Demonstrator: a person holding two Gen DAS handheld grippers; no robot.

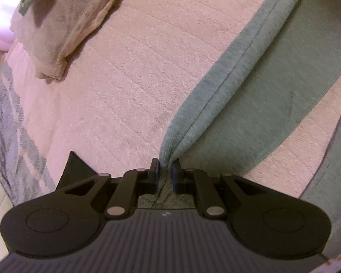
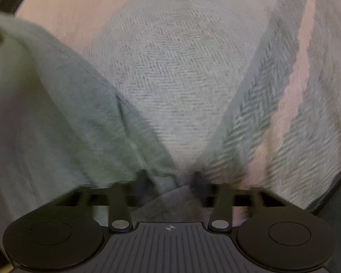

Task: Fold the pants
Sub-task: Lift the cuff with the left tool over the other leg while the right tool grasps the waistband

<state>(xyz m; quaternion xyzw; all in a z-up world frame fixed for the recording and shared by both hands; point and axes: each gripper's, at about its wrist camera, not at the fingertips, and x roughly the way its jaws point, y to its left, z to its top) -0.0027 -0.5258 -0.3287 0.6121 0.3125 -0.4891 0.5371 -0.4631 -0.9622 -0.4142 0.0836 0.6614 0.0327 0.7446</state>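
While blur smears the right wrist view, soft grey-green knit pants (image 1: 245, 91) drape across a pink quilted bedspread (image 1: 125, 79).
Left gripper (image 1: 165, 170) pinches the pants' bunched edge; right gripper (image 2: 170, 179) straddles pants fabric, grasp unclear.

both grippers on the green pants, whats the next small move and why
Probably close the right gripper fully before lifting: green pants fabric sits between its fingers, but they look apart and blurred. The left gripper already pinches a gathered edge taut over the pink bedspread.
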